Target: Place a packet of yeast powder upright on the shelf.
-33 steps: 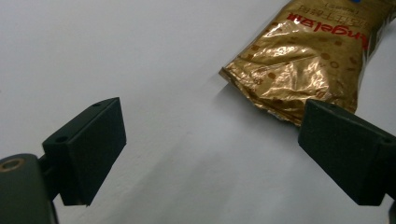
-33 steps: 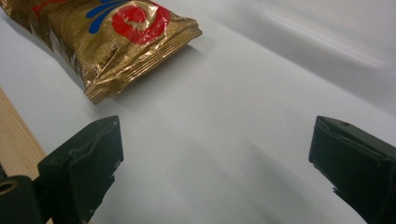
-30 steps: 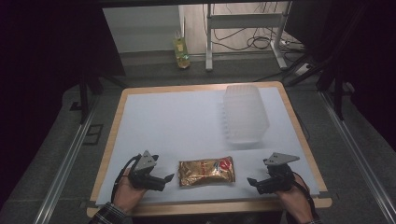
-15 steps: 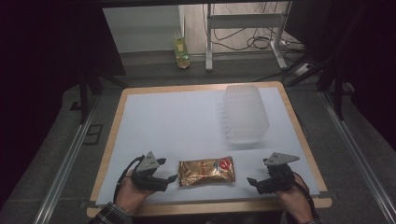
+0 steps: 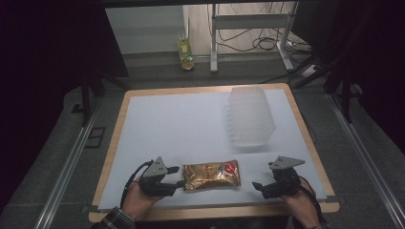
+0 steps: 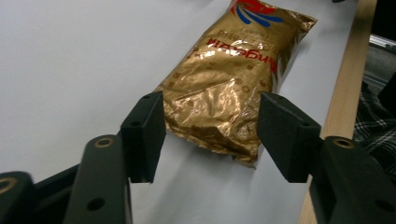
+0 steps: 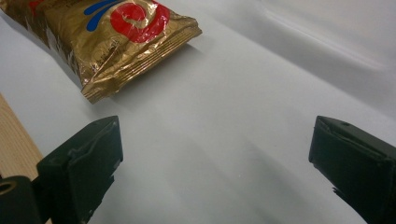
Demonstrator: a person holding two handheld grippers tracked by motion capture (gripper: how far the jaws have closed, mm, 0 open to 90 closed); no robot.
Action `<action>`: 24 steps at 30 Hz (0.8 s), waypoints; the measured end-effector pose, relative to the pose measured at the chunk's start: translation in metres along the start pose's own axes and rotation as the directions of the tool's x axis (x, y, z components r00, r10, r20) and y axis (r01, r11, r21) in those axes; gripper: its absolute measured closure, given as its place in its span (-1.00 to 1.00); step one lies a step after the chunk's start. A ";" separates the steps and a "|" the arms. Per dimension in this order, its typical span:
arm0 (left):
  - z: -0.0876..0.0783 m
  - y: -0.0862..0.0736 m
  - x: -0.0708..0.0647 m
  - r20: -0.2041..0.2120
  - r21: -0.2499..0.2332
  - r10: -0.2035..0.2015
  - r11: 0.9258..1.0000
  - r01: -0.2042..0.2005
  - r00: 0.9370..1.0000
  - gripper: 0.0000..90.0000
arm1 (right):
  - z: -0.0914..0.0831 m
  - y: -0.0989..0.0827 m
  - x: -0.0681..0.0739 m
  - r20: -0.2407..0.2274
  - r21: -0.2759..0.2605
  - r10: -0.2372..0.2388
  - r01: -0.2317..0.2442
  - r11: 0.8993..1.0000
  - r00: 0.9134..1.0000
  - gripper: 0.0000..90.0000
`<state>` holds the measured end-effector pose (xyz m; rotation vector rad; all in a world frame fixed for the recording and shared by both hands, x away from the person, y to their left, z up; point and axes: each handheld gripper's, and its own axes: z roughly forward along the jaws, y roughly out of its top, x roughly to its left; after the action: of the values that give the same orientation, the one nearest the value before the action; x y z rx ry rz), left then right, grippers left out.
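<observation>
Gold snack bag (image 5: 211,174) lies flat, lower centre of tabletop (image 5: 181,124). Left tongs (image 6: 210,123) straddle its near end, jaws just closing, pads not yet pressing. Right tongs (image 5: 258,187) wait wide open, lower right, apart from bag.

The snack packet (image 5: 211,175) lies on the desk (image 5: 191,124) near its front edge. Just left of the packet sits the left gripper (image 5: 177,176) (jaws either side of its end); well right, the right gripper (image 5: 258,186). Behind the packet, to the right, stands the container stack (image 5: 250,116).
</observation>
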<state>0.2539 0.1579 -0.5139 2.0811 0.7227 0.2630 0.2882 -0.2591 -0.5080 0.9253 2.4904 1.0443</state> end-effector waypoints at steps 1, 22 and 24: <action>0.003 0.002 -0.001 0.008 0.004 -0.001 1.000 0.001 1.000 0.08 | 0.000 0.000 0.000 0.002 0.000 -0.001 0.001 1.000 1.000 -0.94; 0.030 0.011 -0.004 0.070 -0.023 0.016 1.000 -0.014 0.997 0.99 | 0.004 0.001 0.003 0.009 0.023 -0.022 0.022 1.000 1.000 -0.94; 0.036 0.012 -0.005 0.072 -0.009 0.027 1.000 -0.027 0.997 0.99 | 0.005 0.001 0.004 0.007 0.019 -0.016 0.016 1.000 1.000 -0.94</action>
<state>0.2701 0.1253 -0.5245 2.0832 0.6497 0.2037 0.2886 -0.2532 -0.5107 0.9108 2.5021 1.0126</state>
